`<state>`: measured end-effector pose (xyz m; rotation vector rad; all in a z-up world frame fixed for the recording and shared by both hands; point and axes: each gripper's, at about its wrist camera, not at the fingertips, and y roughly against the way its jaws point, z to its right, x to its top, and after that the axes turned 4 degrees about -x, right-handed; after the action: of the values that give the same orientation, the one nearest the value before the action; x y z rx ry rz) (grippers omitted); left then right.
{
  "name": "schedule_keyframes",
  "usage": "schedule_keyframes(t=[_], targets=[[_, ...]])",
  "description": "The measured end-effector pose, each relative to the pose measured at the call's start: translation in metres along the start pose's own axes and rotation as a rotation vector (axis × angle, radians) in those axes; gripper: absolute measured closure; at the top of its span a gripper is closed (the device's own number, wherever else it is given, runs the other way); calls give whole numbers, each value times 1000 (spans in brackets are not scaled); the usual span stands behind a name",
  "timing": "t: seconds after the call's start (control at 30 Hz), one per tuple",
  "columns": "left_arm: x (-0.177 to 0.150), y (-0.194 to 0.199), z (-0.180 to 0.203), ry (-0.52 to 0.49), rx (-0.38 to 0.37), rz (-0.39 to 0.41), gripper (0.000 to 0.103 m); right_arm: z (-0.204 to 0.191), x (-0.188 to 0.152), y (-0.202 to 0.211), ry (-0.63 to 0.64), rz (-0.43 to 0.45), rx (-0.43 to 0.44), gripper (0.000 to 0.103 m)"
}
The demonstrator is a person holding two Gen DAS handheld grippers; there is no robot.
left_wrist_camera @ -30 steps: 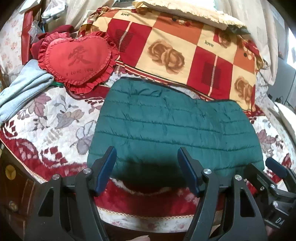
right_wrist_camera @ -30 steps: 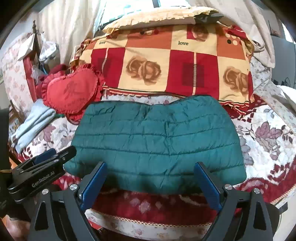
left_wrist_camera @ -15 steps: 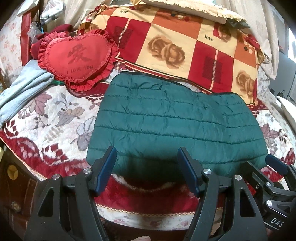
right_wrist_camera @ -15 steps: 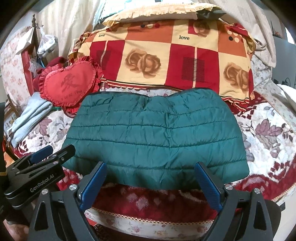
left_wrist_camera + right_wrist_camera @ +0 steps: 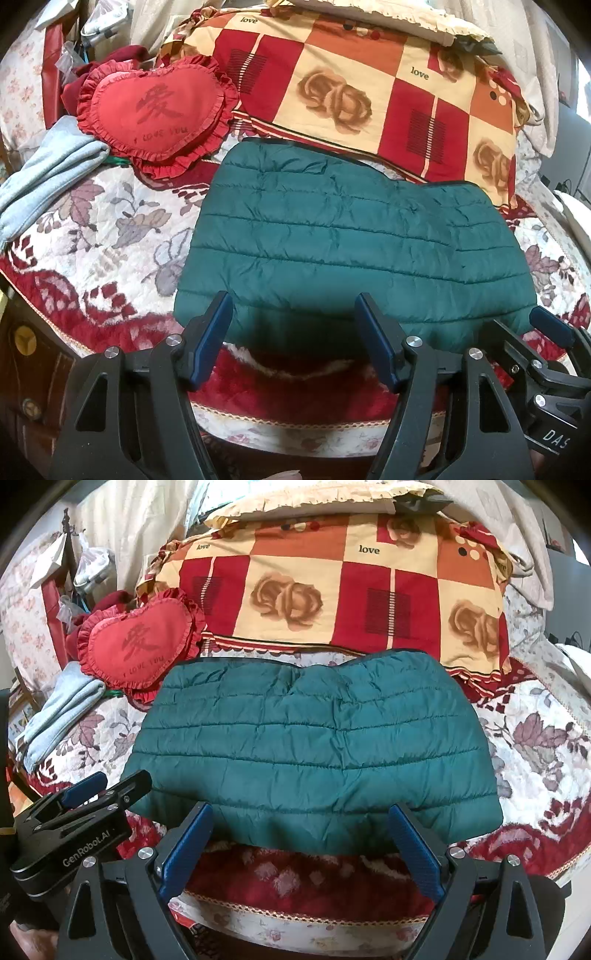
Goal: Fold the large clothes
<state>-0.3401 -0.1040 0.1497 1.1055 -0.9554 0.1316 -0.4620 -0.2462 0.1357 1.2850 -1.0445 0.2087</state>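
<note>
1. Green quilted jacket [image 5: 351,243] [image 5: 314,753]: it is laid flat, folded into a wide block, on the floral bedspread [image 5: 92,229] [image 5: 546,738], directly ahead of both grippers, its near edge just beyond their fingertips.
2. Left gripper [image 5: 295,339]: its blue-padded fingers are held spread apart, with nothing between them; no pad is seen pressing on the jacket. In the right wrist view it [image 5: 92,794] is seen to the left, at the jacket's near left corner; contact there cannot be told.
3. Right gripper [image 5: 299,843]: its fingers are likewise spread wide and empty, just short of the jacket's near edge. In the left wrist view it [image 5: 532,332] is seen to the right, beside the jacket's near right corner.
4. A checked rose-print pillow [image 5: 369,85] [image 5: 332,590] is set beyond the jacket's far edge.
5. A red heart-shaped cushion [image 5: 159,110] [image 5: 136,646] is placed ahead and to the left, just beside the jacket's far left corner.
6. A pale blue folded garment [image 5: 44,173] [image 5: 59,716] is lying further left, next to the cushion.
</note>
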Motion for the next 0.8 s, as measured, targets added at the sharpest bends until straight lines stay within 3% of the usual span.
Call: schedule_keyframes(t=[0.8], targets=[[-3,-2,-2,-7,2,-2,34,-1,-1,-1,-3,-4,3,9]])
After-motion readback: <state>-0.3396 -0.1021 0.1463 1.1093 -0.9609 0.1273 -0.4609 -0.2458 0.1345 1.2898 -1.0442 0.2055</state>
